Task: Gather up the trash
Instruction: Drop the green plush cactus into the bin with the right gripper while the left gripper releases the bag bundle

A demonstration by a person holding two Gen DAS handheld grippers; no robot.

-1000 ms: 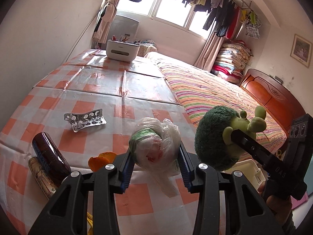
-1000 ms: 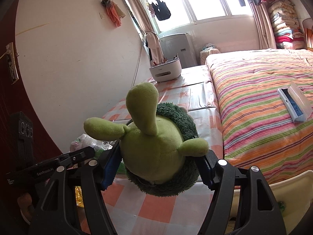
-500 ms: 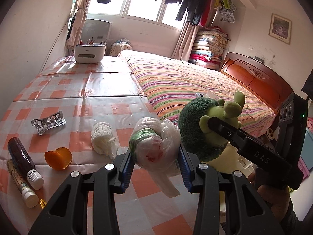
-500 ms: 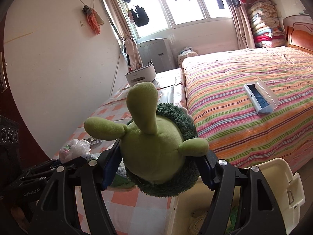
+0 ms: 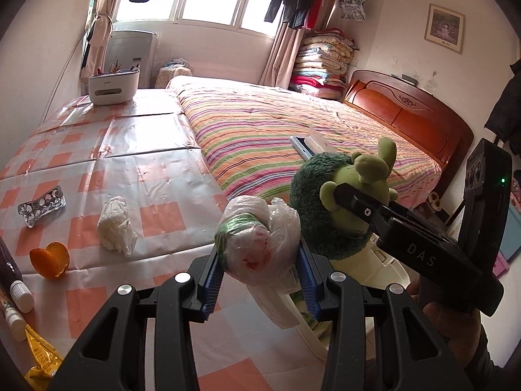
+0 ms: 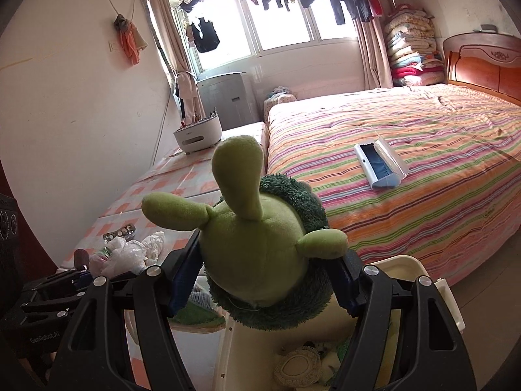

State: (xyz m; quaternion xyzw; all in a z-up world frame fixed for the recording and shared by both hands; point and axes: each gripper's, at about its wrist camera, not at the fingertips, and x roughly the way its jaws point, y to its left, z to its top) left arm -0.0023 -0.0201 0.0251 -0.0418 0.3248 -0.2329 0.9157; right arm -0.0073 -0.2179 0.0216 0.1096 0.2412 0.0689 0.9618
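Note:
My left gripper (image 5: 259,280) is shut on a balled plastic bag (image 5: 257,244) with green and red inside, held near the table's right edge above a white bin (image 5: 381,270). My right gripper (image 6: 263,280) is shut on a green plush turtle (image 6: 260,241), held over the same white bin (image 6: 407,267), which holds soft items. The turtle also shows in the left wrist view (image 5: 332,202). On the checked table lie a crumpled tissue (image 5: 115,228), an orange peel (image 5: 50,259) and a pill blister (image 5: 42,203).
Small bottles (image 5: 19,293) and a yellow wrapper (image 5: 39,358) lie at the table's left edge. A white caddy (image 5: 114,86) stands at the far end. A striped bed (image 6: 407,163) with a blue case (image 6: 379,163) borders the table.
Both grippers have swung right, off the table towards the bin beside the bed, each still holding its object. The tissue has come into view.

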